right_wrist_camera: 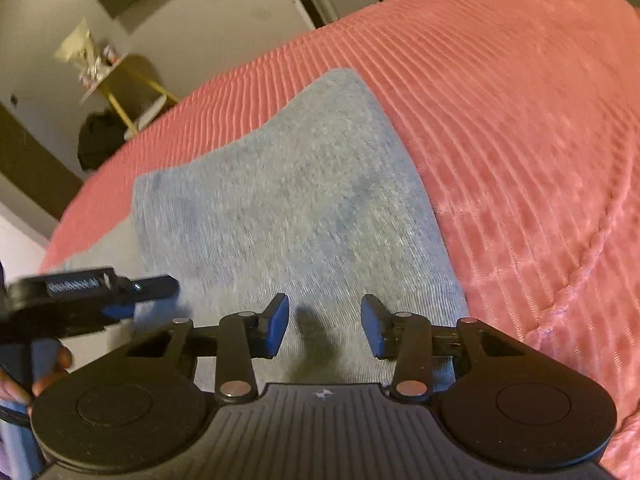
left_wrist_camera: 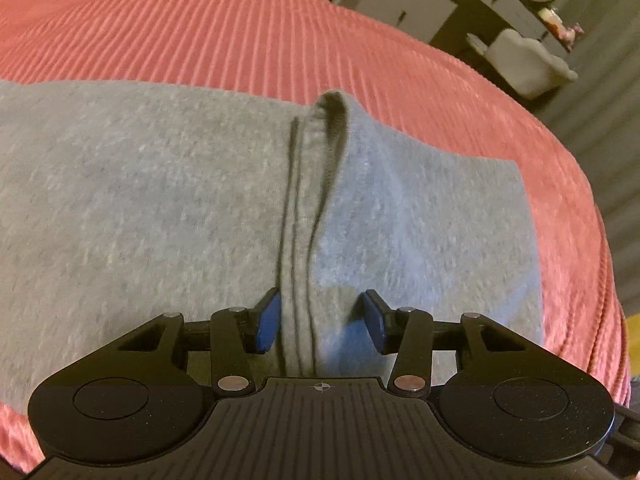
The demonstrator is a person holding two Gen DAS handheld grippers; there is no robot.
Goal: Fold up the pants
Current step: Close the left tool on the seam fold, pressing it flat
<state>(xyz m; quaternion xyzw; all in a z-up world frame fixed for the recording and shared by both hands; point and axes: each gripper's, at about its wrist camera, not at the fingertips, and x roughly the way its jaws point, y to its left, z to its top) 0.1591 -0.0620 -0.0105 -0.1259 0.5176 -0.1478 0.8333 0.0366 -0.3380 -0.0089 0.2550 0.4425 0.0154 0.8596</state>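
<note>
Grey pants [left_wrist_camera: 160, 200] lie spread over a pink ribbed bedspread [left_wrist_camera: 200, 24]. A hemmed edge with a raised fold [left_wrist_camera: 316, 184] runs from the far side down between the blue pads of my left gripper [left_wrist_camera: 320, 324], which stands open; the pads flank the fold without pinching it. In the right wrist view the grey pants [right_wrist_camera: 288, 208] form a folded panel, and my right gripper [right_wrist_camera: 325, 326] hovers open just over the cloth with nothing between its fingers. My left gripper [right_wrist_camera: 160, 292] shows at the left edge there, held by a hand [right_wrist_camera: 52, 364].
The bedspread [right_wrist_camera: 520, 140] drops off at the bed's edges. Beyond the bed stand a dark dresser [left_wrist_camera: 400, 4] and a grey cushioned seat [left_wrist_camera: 528, 60]. A yellow-legged side table [right_wrist_camera: 120, 80] and a dark bag [right_wrist_camera: 104, 144] sit on the floor.
</note>
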